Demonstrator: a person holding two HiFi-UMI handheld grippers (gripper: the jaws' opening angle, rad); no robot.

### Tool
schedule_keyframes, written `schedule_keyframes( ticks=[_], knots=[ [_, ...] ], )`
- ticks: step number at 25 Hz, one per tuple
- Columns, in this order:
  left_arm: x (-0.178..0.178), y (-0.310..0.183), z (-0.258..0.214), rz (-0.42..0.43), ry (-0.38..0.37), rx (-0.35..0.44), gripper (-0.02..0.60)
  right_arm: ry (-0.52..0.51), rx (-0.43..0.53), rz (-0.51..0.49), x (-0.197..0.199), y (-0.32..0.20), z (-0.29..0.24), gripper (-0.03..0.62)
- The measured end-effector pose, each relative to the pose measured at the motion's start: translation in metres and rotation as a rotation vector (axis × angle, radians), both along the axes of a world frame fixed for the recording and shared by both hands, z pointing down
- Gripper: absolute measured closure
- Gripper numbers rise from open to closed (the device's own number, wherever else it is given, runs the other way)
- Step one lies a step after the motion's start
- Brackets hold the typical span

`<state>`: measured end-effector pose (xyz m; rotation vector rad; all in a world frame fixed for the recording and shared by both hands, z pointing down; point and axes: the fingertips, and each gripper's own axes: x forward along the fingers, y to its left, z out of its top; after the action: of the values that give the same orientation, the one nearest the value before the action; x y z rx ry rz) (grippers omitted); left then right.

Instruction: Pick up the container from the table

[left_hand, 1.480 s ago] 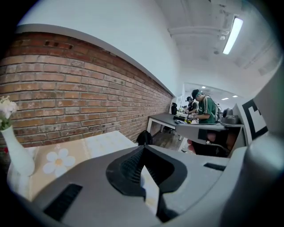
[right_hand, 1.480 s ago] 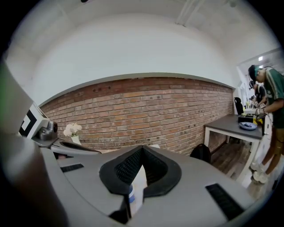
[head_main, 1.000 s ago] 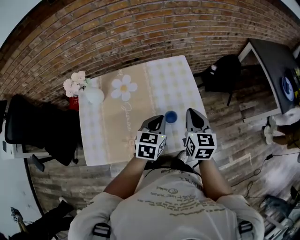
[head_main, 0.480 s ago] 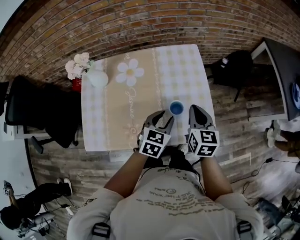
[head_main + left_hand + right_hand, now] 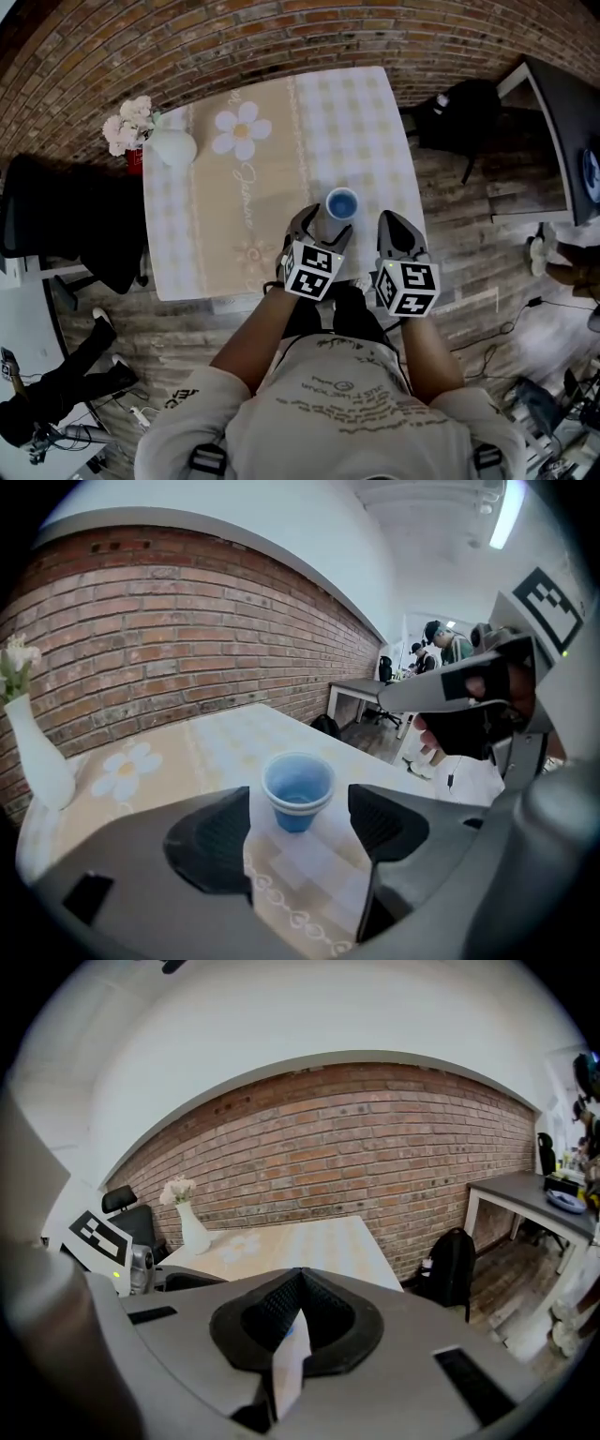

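Observation:
A small blue cup (image 5: pixel 342 202) stands upright on the checked tablecloth, near the table's (image 5: pixel 375 112) front right edge. My left gripper (image 5: pixel 320 223) is low, just short of the cup, and its jaws are opening. In the left gripper view the cup (image 5: pixel 298 791) shows in the gap ahead of the gripper (image 5: pixel 300 836), and neither pad (image 5: pixel 217 841) touches it. My right gripper (image 5: pixel 394 228) hangs to the right of the cup, over the table's edge. Its jaws are shut with nothing held (image 5: pixel 298 1309).
A white vase (image 5: pixel 172 147) with pale flowers stands at the table's far left corner, and a daisy print (image 5: pixel 236 132) lies on the cloth. A black chair (image 5: pixel 66 225) is at the left, a black backpack (image 5: pixel 464 112) on the floor at the right, beside a dark desk (image 5: pixel 562 122).
Both grippers have sunk toward the table. The left jaws went from shut to wide apart. The cup now lies right in front of the left gripper.

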<state>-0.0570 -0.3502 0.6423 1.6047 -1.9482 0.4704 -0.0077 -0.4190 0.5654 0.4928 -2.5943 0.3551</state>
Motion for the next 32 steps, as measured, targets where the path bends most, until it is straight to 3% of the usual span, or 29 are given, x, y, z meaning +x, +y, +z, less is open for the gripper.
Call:
schedule_keyframes(
  ticks=[18, 24, 32],
  knots=[
    [-0.011, -0.033, 0.054, -0.083, -0.008, -0.080, 0.262, 0.059, -0.030, 0.000, 0.029, -0.023, 0.015, 0.592],
    [-0.009, -0.037, 0.054, -0.092, -0.036, -0.094, 0.285, 0.060, -0.034, 0.016, 0.037, -0.034, 0.016, 0.592],
    [-0.006, -0.039, 0.040, -0.071, -0.005, -0.079, 0.287, 0.037, -0.036, 0.016, 0.031, -0.035, 0.009, 0.592]
  ],
)
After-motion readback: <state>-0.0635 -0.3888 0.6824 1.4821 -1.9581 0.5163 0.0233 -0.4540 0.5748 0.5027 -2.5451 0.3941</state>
